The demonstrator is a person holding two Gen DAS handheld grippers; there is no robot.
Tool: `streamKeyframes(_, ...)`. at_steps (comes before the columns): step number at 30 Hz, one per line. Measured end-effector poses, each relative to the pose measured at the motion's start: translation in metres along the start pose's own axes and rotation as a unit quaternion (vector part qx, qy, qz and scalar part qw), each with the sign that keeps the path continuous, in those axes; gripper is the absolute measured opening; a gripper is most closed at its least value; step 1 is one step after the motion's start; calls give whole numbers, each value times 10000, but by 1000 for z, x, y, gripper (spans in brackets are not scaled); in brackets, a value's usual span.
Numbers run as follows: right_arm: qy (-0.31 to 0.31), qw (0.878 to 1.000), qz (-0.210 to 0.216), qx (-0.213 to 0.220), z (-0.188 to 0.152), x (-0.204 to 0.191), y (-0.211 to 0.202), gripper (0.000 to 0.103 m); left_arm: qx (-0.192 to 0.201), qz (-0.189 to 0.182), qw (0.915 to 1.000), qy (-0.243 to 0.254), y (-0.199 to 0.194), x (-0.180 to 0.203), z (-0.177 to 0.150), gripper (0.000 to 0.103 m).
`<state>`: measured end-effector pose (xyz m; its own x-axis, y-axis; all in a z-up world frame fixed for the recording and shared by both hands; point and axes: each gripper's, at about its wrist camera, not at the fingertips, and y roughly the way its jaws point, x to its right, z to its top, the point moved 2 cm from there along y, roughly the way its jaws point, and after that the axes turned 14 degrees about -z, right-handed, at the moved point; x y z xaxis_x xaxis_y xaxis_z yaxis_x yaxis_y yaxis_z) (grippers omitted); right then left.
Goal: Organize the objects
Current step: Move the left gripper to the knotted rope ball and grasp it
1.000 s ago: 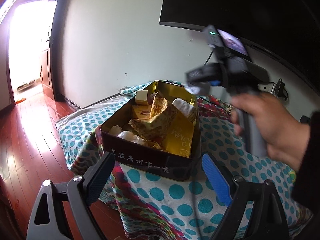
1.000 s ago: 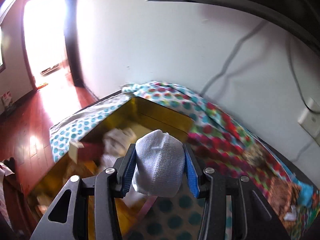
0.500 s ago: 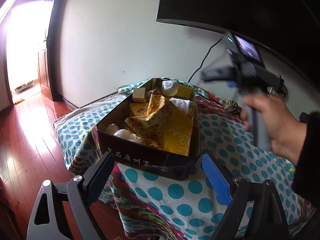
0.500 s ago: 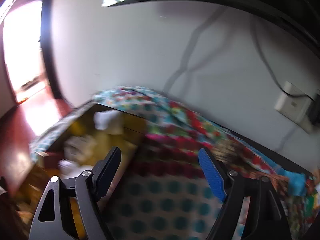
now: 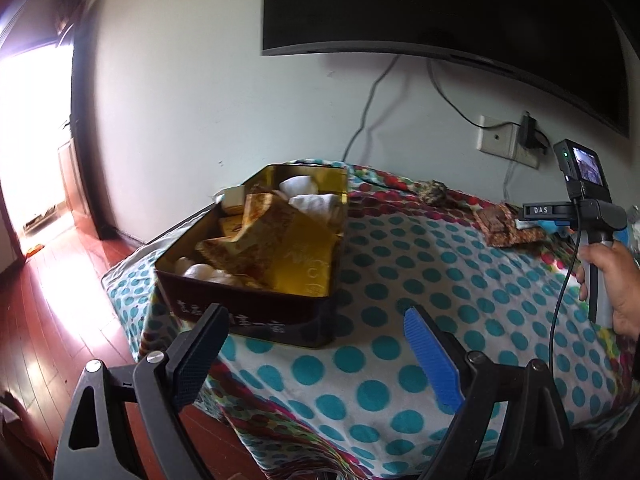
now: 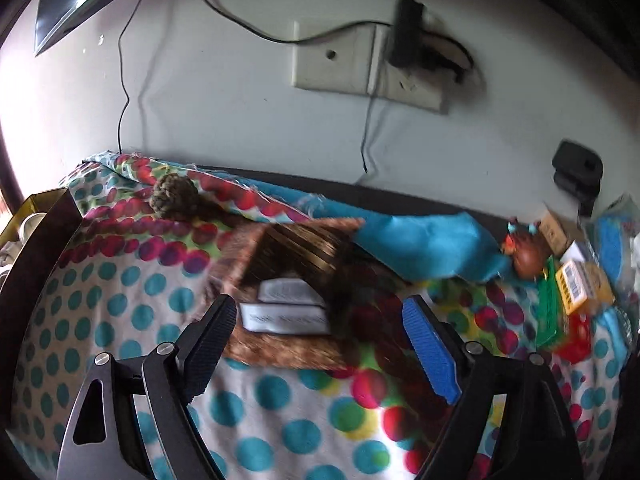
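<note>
Fingers of your right gripper now spread empty; the white roll apparently sits in the tin. Left gripper spread, idle.

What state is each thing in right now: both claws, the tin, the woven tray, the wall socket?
Left claw: open, empty, short of the tin.
Right claw: open, empty, facing the woven tray.
Tin: lid off, packed with gold packets and white rolled cloths.
Woven tray: upright on the cloth, holding two white packets.
Wall socket: black adapter plugged in at its right side.
</note>
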<state>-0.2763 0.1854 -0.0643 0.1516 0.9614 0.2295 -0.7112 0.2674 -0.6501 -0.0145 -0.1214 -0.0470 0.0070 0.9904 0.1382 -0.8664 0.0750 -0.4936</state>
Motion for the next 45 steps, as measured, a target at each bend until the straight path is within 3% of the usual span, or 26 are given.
streamKeyframes(5, -93, 9996, 260, 84, 1, -10, -1, 100, -64, -123, 9997, 201, 2, 20, -10, 92)
streamKeyframes(10, -507, 9983, 300, 25, 7, -42, 2, 101, -88, -336, 9991, 234, 3, 35, -11, 92)
streamKeyframes(16, -532, 9982, 240, -151, 10, -55, 24, 101, -101, -380, 9978, 538, 14, 49, 16, 92)
streamKeyframes(23, -164, 9976, 466, -477, 2, -47, 48, 102, 17, -459, 9959, 780, 43, 60, 63, 92)
streamKeyframes(28, 368, 9968, 432, -571, 0, -28, 52, 103, 24, -412, 9948, 933, 108, 77, 113, 92)
streamKeyframes(32, 147, 9972, 343, -643, 1, -38, 55, 103, -158, -471, 9928, 1090, 170, 91, 136, 92)
streamKeyframes(37, -89, 9979, 305, -570, 1, -46, 53, 103, -478, -444, 9927, 1015, 243, 97, 145, 92)
streamKeyframes(45, -18, 9973, 440, -586, 2, -45, 54, 103, -729, -441, 9945, 606, 303, 90, 150, 92)
